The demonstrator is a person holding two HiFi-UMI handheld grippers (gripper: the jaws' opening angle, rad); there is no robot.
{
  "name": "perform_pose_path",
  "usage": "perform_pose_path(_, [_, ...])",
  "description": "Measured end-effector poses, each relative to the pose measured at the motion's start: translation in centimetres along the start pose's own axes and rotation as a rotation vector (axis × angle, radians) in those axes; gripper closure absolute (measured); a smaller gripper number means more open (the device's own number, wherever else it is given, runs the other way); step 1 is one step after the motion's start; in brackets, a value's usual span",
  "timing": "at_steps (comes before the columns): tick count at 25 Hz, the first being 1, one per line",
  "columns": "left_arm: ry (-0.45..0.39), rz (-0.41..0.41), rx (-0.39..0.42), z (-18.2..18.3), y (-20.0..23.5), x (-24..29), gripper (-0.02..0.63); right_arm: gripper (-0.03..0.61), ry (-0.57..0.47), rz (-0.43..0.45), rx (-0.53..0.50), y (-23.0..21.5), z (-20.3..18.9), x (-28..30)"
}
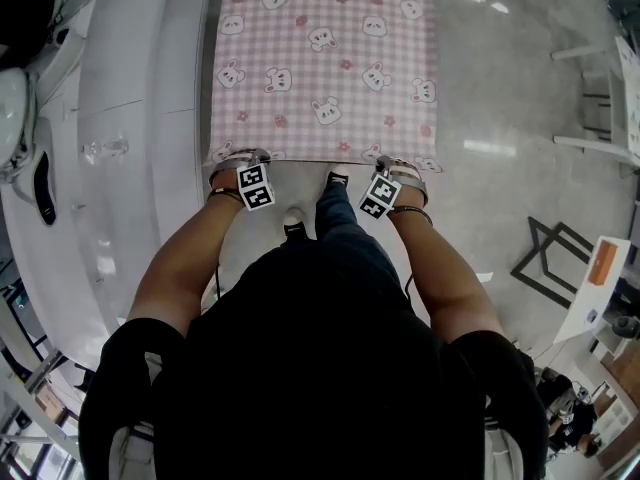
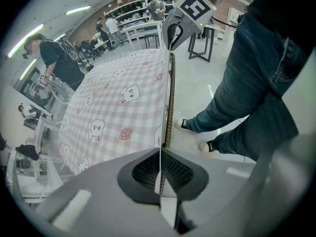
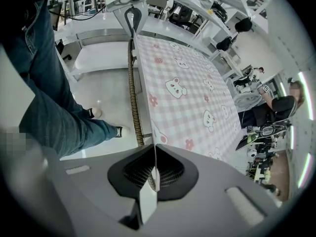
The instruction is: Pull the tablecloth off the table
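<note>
Pink checked tablecloth (image 1: 325, 63) lies spread over its bench. Left tool (image 1: 240, 158) and right tool (image 1: 398, 165) each pinch its near hem. The person's legs (image 1: 335, 213) stand between them; a white side bench (image 1: 130, 118) runs alongside.

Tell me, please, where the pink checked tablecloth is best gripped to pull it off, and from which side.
Grip the near edge of the tablecloth, close to its two corners, coming from that near side. The cloth lies spread flat, so only its thin edge fits between jaws. The left gripper and the right gripper are shut on that edge, one near each corner.
</note>
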State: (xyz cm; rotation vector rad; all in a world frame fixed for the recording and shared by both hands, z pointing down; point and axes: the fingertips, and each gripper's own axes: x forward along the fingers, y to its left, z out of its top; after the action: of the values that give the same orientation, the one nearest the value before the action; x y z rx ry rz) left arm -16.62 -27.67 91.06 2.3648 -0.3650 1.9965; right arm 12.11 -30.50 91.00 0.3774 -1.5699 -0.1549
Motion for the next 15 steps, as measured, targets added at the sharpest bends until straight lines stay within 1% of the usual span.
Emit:
perform_pose_path(3, [0.003,-0.003,0.002,0.1,0.0,-0.7,0.610,0.551,0.005,0.020,0.021,0.2,0.0,-0.6])
perform_pose_path(8, [0.012,-0.009,-0.004,0.2,-0.8,-2.1,0.610,0.551,0.020,0.014,-0.003,0.6,-0.2,-2.0])
perform_pose_path(15, [0.010,-0.002,-0.003,-0.1,-1.7,-3.6,0.610,0.551,0.019,0.029,0.009,2.0,0.0,-3.5])
